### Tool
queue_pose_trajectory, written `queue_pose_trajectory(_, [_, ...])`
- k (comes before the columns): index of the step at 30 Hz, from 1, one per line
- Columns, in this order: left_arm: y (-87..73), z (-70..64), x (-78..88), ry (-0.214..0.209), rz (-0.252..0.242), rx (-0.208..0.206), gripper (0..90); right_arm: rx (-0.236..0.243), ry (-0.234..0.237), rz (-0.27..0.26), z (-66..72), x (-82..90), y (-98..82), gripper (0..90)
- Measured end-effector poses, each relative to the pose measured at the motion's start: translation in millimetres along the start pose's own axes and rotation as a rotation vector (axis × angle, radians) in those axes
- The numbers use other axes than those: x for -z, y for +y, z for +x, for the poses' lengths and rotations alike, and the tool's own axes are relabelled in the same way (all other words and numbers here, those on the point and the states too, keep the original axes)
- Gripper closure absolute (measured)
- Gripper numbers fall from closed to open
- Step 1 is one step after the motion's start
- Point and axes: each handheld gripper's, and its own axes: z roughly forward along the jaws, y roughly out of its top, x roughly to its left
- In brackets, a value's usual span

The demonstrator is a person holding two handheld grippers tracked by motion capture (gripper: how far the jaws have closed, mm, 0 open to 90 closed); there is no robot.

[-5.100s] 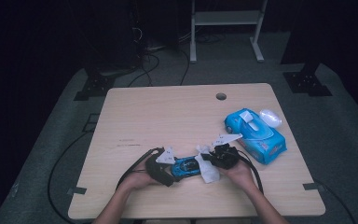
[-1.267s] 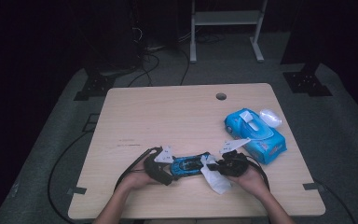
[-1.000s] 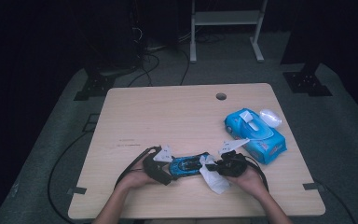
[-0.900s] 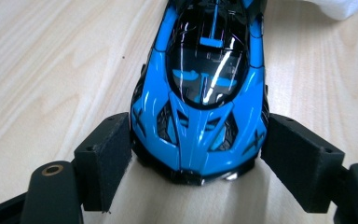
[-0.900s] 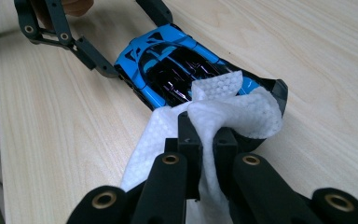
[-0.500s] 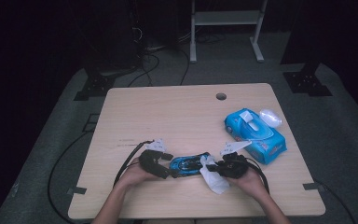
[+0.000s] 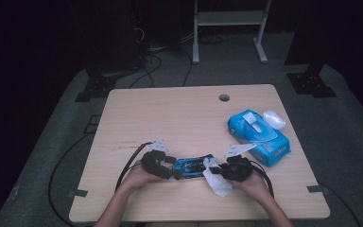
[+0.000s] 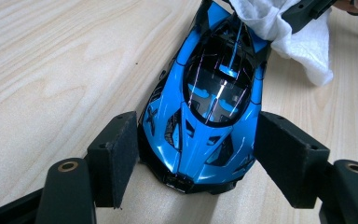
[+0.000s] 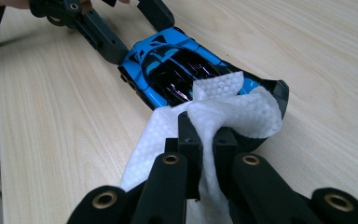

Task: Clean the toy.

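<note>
While the right gripper (image 9: 206,135) pinched a white wipe (image 9: 233,109) against the toy car's (image 7: 192,166) tail, the left gripper (image 8: 193,154) was closing around its nose, pads close beside it. Car sat at table's (image 7: 179,113) 6 o'clock edge.

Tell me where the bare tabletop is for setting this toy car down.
Free: the whole far left of the table, from the left gripper back to the cable hole. Crowded: the near middle, where toy car, wipe and right gripper meet, and the right side beside the wipes pack.
</note>
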Motion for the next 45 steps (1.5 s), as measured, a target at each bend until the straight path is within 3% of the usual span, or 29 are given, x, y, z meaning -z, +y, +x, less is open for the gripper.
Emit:
queue_pose_trajectory(6, [-1.1,0.2,-1.0,-0.004,-0.006,0.011,30.4,0.006,-0.001,-0.006,-0.3,0.5,-1.1,86.2])
queue_pose_trajectory(15, [-0.8,-3.2,-0.6,0.011,0.011,-0.024,33.0,0.008,0.000,-0.012,-1.9,2.7,-3.2,86.1])
queue_pose_trajectory(23, [2.2,1.2,-1.8,-0.012,-0.013,0.019,31.3,0.014,0.004,-0.014,-2.4,2.5,-3.4,86.1])
queue_pose_trajectory(30, [4.3,2.1,-7.9,0.004,-0.019,0.063,31.7,0.013,0.006,-0.016,-2.6,2.4,-3.6,86.1])
queue_pose_trajectory(36, [5.8,-2.2,-10.9,0.036,-0.022,0.054,31.3,0.011,0.006,-0.017,-2.5,2.6,-4.3,86.1])
queue_pose_trajectory(45, [6.0,-9.2,-10.7,0.079,-0.030,-0.007,31.5,0.018,-0.004,-0.023,0.3,3.2,-5.9,86.1])
